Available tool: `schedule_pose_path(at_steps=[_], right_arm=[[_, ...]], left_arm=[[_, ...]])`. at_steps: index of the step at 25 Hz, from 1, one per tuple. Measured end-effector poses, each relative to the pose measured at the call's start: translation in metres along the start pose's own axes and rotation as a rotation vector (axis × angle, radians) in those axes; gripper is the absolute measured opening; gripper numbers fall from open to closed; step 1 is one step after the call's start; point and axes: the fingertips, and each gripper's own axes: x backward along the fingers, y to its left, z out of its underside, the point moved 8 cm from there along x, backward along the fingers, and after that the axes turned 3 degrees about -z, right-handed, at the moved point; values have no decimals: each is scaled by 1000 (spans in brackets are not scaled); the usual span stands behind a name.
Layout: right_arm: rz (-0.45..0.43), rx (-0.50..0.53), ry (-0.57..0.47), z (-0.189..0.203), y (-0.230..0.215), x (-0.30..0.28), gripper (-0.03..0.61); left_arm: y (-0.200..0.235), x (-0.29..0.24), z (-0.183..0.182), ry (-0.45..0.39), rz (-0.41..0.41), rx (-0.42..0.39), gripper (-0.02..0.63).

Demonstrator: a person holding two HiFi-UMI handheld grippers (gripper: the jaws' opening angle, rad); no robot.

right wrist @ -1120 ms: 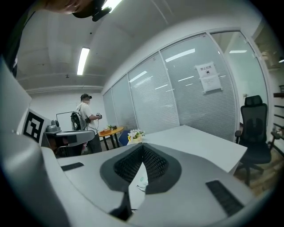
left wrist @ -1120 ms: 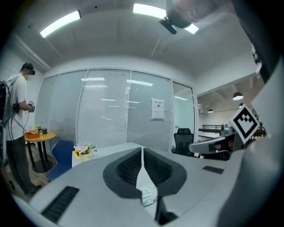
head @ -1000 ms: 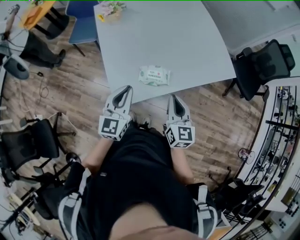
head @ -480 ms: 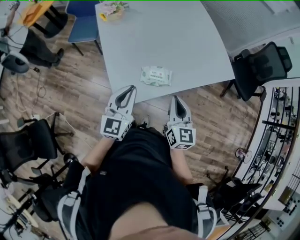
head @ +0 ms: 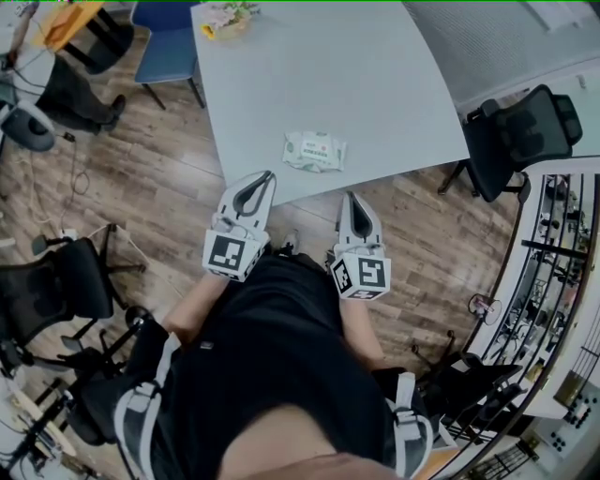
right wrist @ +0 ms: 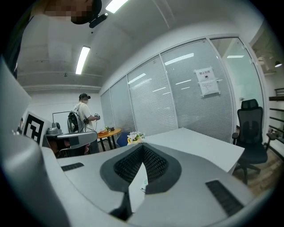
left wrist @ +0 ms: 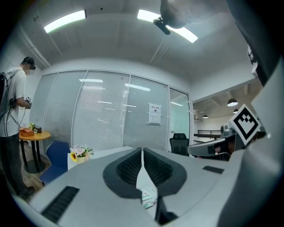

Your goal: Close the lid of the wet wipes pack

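The wet wipes pack [head: 314,151], white and green, lies flat on the grey table [head: 375,84] near its front edge. I cannot tell how its lid stands. My left gripper [head: 265,175] is shut and empty, with its tips at the table edge just short of the pack on the left. My right gripper [head: 351,195] is also shut and empty, just off the edge below and right of the pack. In the left gripper view the closed jaws [left wrist: 142,150] point at the pack [left wrist: 148,197]. Below the closed jaws [right wrist: 143,146] in the right gripper view, a sliver of the pack [right wrist: 143,185] shows.
A small pot of flowers [head: 221,19] stands at the table's far left corner. A blue chair [head: 167,47] is beyond it and a black office chair [head: 525,131] is at the right. Another person [left wrist: 13,111] stands by an orange round table [left wrist: 33,133].
Almost nothing differs. The whole view drifts slightly, and both grippers stay shut at the table's front edge short of the pack.
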Motion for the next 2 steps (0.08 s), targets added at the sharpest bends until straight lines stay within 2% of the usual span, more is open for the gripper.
schedule_pose_path(at_steps=[2], right_arm=[[0,5,0,0,8,0,21]], left_arm=[[4,6,0,2,6,-2,34]])
